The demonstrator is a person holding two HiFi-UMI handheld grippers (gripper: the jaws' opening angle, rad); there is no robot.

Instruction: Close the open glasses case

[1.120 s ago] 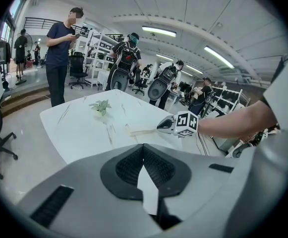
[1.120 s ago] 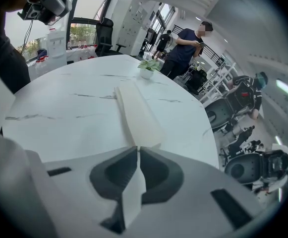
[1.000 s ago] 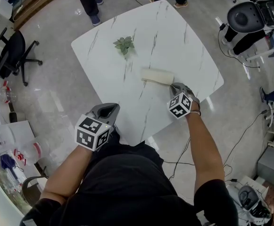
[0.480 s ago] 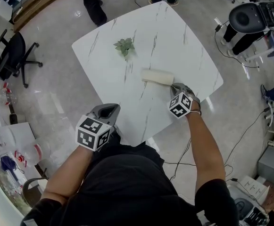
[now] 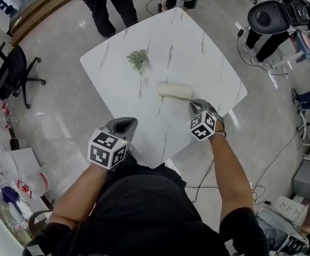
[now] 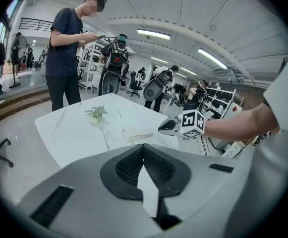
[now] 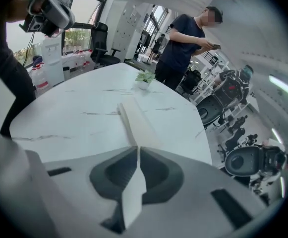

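Facing the glasses case (image 5: 176,91) on the table (image 5: 197,47).
Left gripper (image 5: 124,125), fingers together and empty, is well apart from the case; right gripper (image 5: 194,104), likewise closed on nothing, sits just beside its end, roughly along its long axis.
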